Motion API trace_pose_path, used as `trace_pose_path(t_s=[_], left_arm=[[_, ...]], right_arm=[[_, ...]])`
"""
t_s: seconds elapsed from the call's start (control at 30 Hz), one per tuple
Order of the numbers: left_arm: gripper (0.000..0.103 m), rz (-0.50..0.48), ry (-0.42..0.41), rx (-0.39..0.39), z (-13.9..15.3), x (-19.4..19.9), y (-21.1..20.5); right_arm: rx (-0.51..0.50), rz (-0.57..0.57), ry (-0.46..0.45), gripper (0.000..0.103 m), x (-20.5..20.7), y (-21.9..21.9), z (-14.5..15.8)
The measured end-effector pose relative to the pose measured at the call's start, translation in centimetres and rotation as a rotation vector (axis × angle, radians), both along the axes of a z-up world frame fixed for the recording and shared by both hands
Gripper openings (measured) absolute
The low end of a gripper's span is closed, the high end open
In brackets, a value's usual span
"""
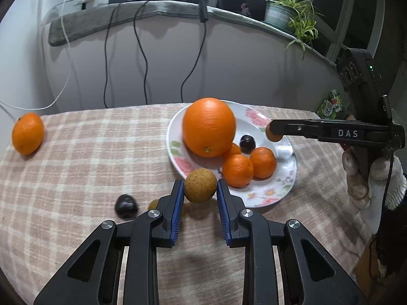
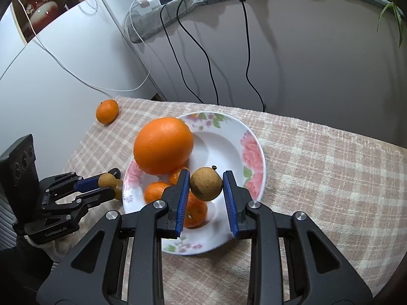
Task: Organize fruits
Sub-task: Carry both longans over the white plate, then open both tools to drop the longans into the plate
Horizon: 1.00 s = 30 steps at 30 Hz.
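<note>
My left gripper (image 1: 200, 190) is shut on a brown longan (image 1: 200, 186) and holds it just above the checked cloth, beside the near-left rim of the floral plate (image 1: 285, 185). My right gripper (image 2: 206, 186) is shut on another brown longan (image 2: 206, 184) and holds it above the plate (image 2: 229, 137); it also shows in the left wrist view (image 1: 273, 134). The plate holds a big orange (image 1: 208, 126), three small tangerines (image 1: 237, 170) and a dark cherry (image 1: 247, 143). A tangerine (image 1: 27, 133) lies alone at the cloth's far left.
A dark cherry (image 1: 126, 206) and a small yellowish fruit (image 1: 153, 204) lie on the cloth left of my left gripper. Cables (image 1: 142, 50) hang down the grey wall behind the table. A potted plant (image 1: 287, 12) stands on the ledge at the back right.
</note>
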<state>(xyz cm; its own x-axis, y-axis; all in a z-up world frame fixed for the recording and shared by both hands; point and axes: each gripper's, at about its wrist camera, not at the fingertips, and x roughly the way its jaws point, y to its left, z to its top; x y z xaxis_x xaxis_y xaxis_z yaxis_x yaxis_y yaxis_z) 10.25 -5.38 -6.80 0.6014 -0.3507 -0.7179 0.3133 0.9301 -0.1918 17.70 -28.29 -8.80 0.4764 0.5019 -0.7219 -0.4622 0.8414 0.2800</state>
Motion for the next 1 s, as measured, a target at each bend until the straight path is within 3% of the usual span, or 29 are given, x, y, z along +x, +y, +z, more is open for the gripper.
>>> trace_pose_path(t_s=[0.5,0.57,0.6,0.67,0.87,0.97,1.0], left_arm=[[0.026,-0.043,0.001,0.013,0.0,0.6,-2.1],[0.044,-0.039,-0.003,0.017,0.0,0.6,-2.1],[0.055,-0.037,-0.008,0.017,0.1,0.5,-2.1],[0.056,-0.039,-0.017,0.016,0.2,0.4,-2.1],[0.057,-0.032,-0.022,0.015,0.2,0.2,-1.6],[0.064,-0.023,-0.031,0.016,0.3,0.0,-1.1],[0.066,-0.018,-0.035,0.017,0.4,-0.1,-1.0]], right_arm=[[-0.022,0.005,0.009,0.028,0.0,0.2,-0.6],[-0.023,-0.003,0.006,0.039,0.1,0.3,-0.6],[-0.023,-0.007,0.002,0.054,0.1,0.3,-0.5],[-0.018,-0.013,-0.010,0.068,-0.1,0.3,-0.3],[-0.005,-0.029,-0.025,0.074,-0.2,0.2,0.5],[-0.006,-0.039,-0.020,0.077,-0.1,0.3,0.8],[-0.008,-0.044,-0.022,0.083,-0.1,0.4,0.9]])
